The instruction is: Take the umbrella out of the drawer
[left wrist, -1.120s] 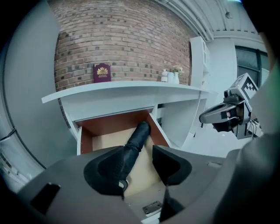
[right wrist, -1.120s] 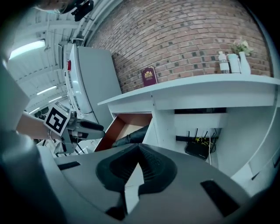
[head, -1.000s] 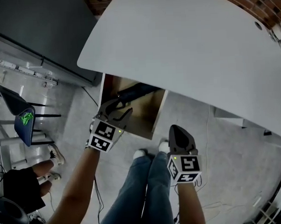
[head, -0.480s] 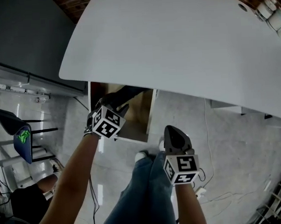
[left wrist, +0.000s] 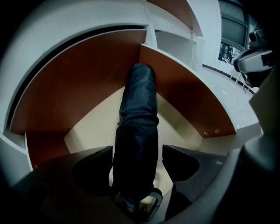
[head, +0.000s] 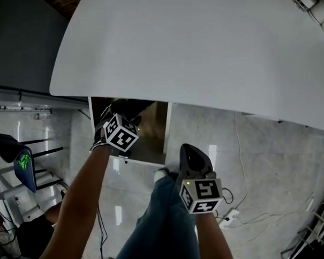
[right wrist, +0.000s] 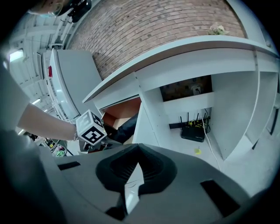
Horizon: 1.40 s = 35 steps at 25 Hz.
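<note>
Head view: wide-open hand-held gripper [head: 117, 115], umbrella [head: 137, 107]

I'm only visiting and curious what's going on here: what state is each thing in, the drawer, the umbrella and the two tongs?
Drawer: pulled open.
Umbrella: folded, lying in the drawer, not yet gripped.
Left tongs: open, jaws have just been opening, now either side of the umbrella.
Right tongs: shut, empty, away from the drawer.
</note>
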### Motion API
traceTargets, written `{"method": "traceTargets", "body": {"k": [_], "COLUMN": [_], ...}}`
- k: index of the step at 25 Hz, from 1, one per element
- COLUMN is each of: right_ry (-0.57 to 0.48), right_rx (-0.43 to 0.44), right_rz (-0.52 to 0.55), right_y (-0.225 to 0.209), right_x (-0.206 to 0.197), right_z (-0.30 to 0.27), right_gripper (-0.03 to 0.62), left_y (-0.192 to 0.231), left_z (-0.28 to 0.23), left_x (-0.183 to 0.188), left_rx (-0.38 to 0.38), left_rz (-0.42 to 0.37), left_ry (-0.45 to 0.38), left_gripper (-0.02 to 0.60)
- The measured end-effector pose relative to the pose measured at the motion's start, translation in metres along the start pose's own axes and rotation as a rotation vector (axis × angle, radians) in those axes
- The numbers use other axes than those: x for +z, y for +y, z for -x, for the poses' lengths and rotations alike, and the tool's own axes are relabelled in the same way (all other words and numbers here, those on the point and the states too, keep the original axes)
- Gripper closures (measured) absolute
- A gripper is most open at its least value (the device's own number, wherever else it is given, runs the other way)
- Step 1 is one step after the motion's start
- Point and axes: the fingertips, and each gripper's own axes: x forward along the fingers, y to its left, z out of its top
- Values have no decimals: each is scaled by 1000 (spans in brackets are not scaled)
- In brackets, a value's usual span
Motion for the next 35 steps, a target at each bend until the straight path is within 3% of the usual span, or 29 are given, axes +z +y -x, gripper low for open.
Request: {"method": "traceTargets", "body": {"k": [7,12,15,22,35], "right_ry": [30,40,41,60,29], "right_rx": [10,-30,-42,-42,-48], "right_rz": [33,55,18,19,22], "right_y": [-1,-3,-1,5,13], "right_x": [-10,-14,-18,-27,14], "right_z": [-13,-18,-15,-6,22], "right_gripper": [602,602,602,602,602], "left_y": [5,7,5,6,1], "left_z": [-25,-26,-23,-16,26], "left_x": [-7,-6,-7,-7,-6], "left_rx": [5,0,-6,12,3], "left_rz": [36,32,20,13,20], "left_ry": [8,-2,-4,28,87], "left_gripper": [245,247,319,333,334]}}
